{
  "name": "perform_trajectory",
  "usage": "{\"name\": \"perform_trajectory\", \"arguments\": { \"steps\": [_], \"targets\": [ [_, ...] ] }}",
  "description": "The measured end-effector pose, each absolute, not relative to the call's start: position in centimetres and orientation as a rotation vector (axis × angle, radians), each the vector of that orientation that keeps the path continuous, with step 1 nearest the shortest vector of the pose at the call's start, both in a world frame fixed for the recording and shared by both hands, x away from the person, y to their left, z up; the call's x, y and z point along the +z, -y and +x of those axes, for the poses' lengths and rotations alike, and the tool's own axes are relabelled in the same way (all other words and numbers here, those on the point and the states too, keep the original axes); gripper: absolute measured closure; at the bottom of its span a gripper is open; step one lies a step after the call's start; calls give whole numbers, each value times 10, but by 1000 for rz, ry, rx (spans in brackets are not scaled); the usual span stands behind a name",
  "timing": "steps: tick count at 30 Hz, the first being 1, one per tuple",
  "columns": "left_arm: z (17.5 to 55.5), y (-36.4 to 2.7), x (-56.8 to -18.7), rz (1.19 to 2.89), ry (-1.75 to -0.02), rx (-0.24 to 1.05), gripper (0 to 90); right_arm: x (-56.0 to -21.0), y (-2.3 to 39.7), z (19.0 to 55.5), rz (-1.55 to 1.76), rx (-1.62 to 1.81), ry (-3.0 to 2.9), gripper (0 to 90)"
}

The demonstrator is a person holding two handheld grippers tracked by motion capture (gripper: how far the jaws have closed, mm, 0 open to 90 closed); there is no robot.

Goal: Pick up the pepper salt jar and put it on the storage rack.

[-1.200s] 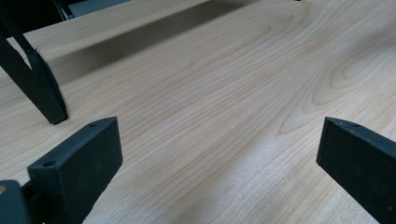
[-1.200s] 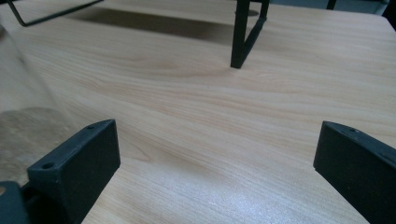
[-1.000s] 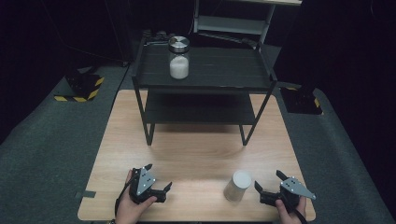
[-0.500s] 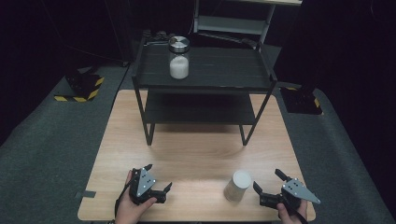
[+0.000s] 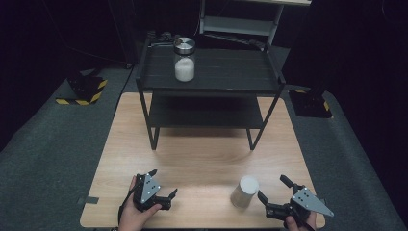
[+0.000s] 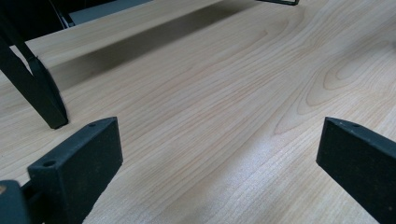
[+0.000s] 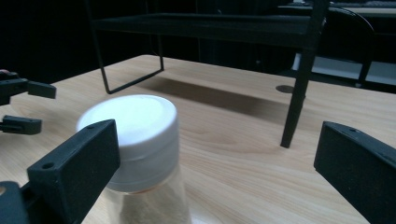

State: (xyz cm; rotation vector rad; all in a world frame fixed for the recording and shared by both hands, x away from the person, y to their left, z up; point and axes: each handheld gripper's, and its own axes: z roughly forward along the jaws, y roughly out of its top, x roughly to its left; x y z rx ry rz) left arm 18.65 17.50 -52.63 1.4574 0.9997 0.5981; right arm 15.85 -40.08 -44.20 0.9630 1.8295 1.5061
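Two grippers rest low at the near edge of the wooden table (image 5: 202,159), both with jaws spread wide and nothing between them. The right gripper (image 5: 275,195) points toward a white-capped jar (image 5: 244,191), which stands upright on the table just ahead of its jaws and slightly toward the left one, near but not touching. In the right gripper view, that jar (image 7: 140,154) rises right behind the left jaw, its clear body showing pale contents under the cap, while the right jaw stands well apart from it over bare wood. The left gripper (image 5: 162,185) lies well apart from the jar, on its far side from the right gripper, held by a hand (image 5: 134,214) and angled toward the table's middle. In the left gripper view, its jaws frame plain wood grain, with one black leg (image 6: 35,88) of the rack ahead and off to the left jaw's side. Beyond both grippers stands the black two-tier rack (image 5: 209,86), and on its top shelf, far ahead of the grippers, sits a second jar with a metal lid (image 5: 184,59), upright and partly filled with white contents.
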Motion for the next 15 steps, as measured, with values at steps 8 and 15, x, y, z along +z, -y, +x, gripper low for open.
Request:
{"name": "perform_trajectory", "arguments": {
  "steps": [8,15],
  "targets": [
    [186,-175,-526,1462,-998,597,8,-441,395,160,915,1531,-1867,4],
    [186,-175,-526,1464,-995,596,8,-441,387,163,879,1523,-1914,4]
  ]
}}
